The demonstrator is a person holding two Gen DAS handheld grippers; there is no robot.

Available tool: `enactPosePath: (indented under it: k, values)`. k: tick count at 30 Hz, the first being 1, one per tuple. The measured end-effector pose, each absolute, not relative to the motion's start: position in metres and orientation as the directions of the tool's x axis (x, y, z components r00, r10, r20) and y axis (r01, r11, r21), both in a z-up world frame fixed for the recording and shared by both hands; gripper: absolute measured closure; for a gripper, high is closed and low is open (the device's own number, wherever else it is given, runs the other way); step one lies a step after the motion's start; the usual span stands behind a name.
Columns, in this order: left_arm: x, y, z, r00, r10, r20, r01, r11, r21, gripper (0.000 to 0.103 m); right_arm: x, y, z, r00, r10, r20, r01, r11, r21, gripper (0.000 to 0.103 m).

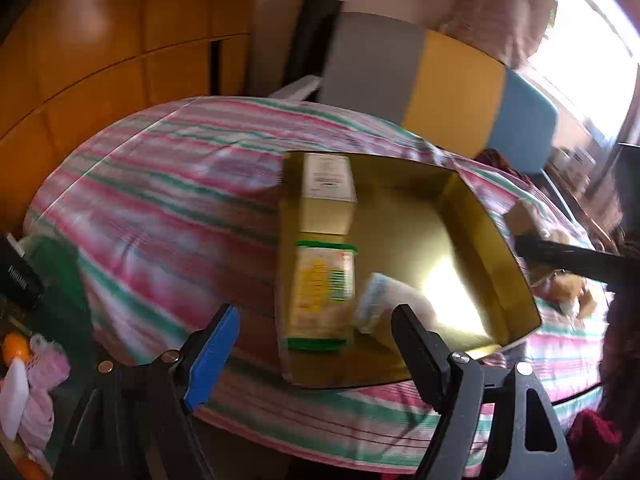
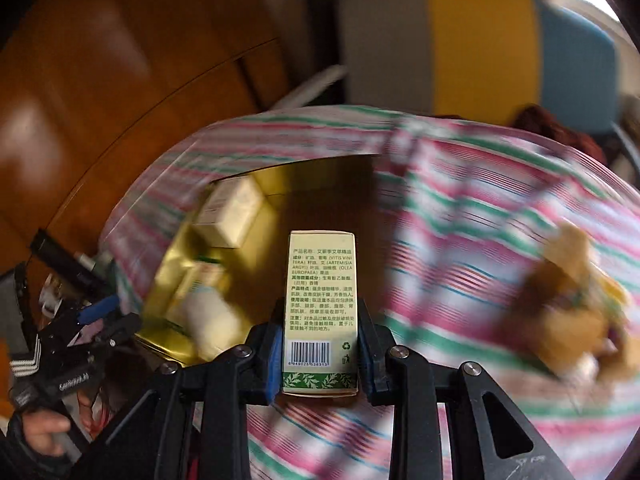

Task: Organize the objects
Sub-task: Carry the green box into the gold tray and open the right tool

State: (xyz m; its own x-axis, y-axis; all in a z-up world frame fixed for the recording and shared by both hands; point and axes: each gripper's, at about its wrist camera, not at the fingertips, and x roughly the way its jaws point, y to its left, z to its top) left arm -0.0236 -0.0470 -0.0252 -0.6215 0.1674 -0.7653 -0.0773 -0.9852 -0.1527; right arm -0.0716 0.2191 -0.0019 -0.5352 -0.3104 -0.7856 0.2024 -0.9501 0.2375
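A pale green carton [image 2: 320, 312] printed with text and a barcode is clamped upright between the fingers of the right gripper [image 2: 320, 344], held above the near edge of a gold tray [image 2: 168, 280] that rests on a bed covered by a pink, green and white striped cover [image 2: 480, 240]. Inside the tray, along its left wall, a cream box [image 1: 326, 192] is laid at the far end and a green-edged packet [image 1: 320, 292] just in front of it, touching or nearly so; a small white and blue object [image 1: 384, 304] is seen beside the packet, too blurred to identify. The fingers of the left gripper [image 1: 316, 344] are spread apart with nothing between them, hovering over the near left corner of the tray. A blurred yellow-brown item [image 2: 568, 304] lies on the cover to the right of the tray, well apart from it. A wooden wardrobe [image 1: 100, 40] stands behind the bed.
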Motion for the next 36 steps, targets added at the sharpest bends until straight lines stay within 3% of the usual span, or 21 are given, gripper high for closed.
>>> enactPosePath:
  k: [9, 12, 16, 21, 23, 25, 36]
  values:
    - [-0.026, -0.081, -0.037, -0.603, 0.171, -0.779, -0.004, -0.977, -0.212, 0.029, -0.143, 0.134, -0.072, -0.385, -0.291, -0.876, 0.218, -0.951, 0.220, 0.072]
    - [-0.028, -0.083, -0.039, -0.605, 0.178, -0.776, -0.003, -0.975, -0.221, 0.029, -0.141, 0.114, -0.079, -0.328, -0.362, -0.873, 0.260, -0.923, 0.285, 0.062]
    - [-0.029, -0.083, -0.044, -0.592, 0.176, -0.786, 0.004, -0.975, -0.221, 0.029, -0.129, 0.101, -0.079, -0.317, -0.402, -0.859, 0.299, -0.902, 0.311, 0.058]
    - [-0.026, -0.080, -0.040, -0.601, 0.169, -0.781, -0.001, -0.978, -0.211, 0.029, -0.121, 0.107, -0.068, -0.360, -0.401, -0.842, 0.293, -0.906, 0.306, 0.054]
    - [-0.025, -0.078, -0.037, -0.608, 0.164, -0.777, -0.006, -0.979, -0.202, 0.029, -0.117, 0.110, -0.060, -0.389, -0.406, -0.827, 0.289, -0.906, 0.309, 0.044]
    - [-0.024, -0.074, -0.033, -0.614, 0.159, -0.773, -0.013, -0.982, -0.191, 0.029, -0.116, 0.113, -0.052, -0.417, -0.402, -0.815, 0.287, -0.909, 0.302, 0.042]
    - [-0.016, -0.047, -0.021, -0.623, 0.178, -0.761, -0.078, -0.983, -0.166, 0.029, -0.084, 0.137, -0.026, -0.532, -0.341, -0.775, 0.265, -0.936, 0.230, 0.038]
